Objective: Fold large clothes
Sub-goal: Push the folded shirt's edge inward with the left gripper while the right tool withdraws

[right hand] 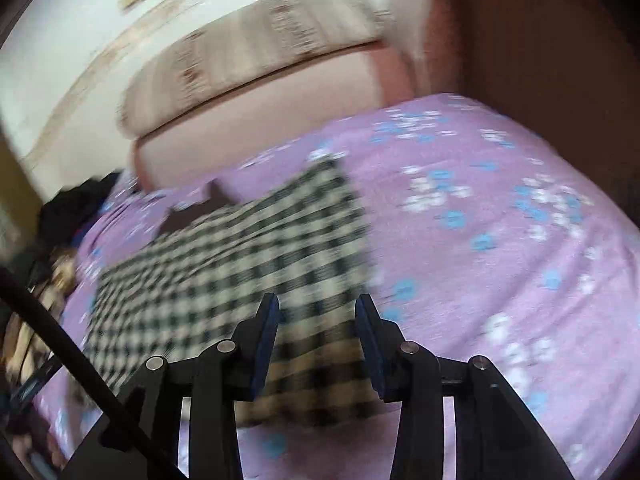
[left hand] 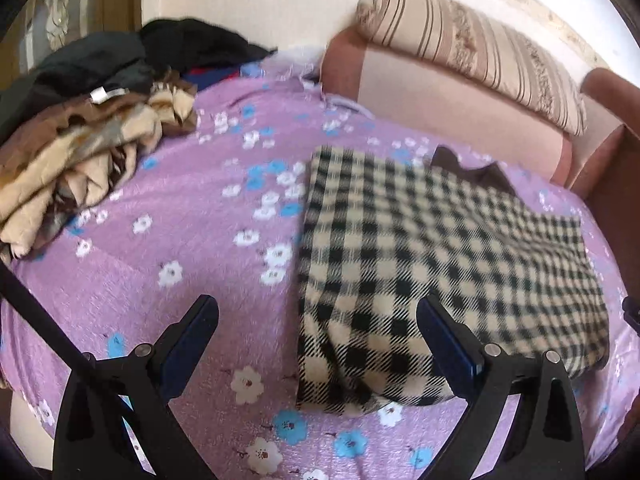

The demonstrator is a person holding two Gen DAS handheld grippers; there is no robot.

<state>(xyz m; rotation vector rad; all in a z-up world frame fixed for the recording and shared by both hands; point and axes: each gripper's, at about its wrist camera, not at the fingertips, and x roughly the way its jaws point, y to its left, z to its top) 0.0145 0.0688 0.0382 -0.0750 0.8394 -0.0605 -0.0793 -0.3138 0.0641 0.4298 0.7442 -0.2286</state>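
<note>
In the left wrist view, the left tongs (left hand: 318, 316) stood wide apart with nothing between them, hanging above the bed (left hand: 192, 280) and its purple flowered sheet. The checked garment (left hand: 440, 260), black and cream, lay folded into one rough rectangle at the right centre of the frame, its near edge just under the right-hand finger. A dark collar or lining poked out at its far edge. In the upper left sat one heap of unfolded clothes (left hand: 92, 148): tan and brown pieces in front, dark ones behind, too tangled to count. One striped bolster (left hand: 476, 52) lay along the pink headboard (left hand: 440, 120) at the upper right.

In the right wrist view, much blurred, the right tongs (right hand: 317, 320) were partly parted and empty, over the near right corner of the same checked garment (right hand: 240, 260), which ran from lower centre to the left. The sheet filled the right half of the frame.

As I judged it, the fold looked loose: the near edge bulged and the far edge was uneven, so a finger brushing it could drag a layer open. The heap sat close to the bed's edge and might slide if pulled carelessly.
</note>
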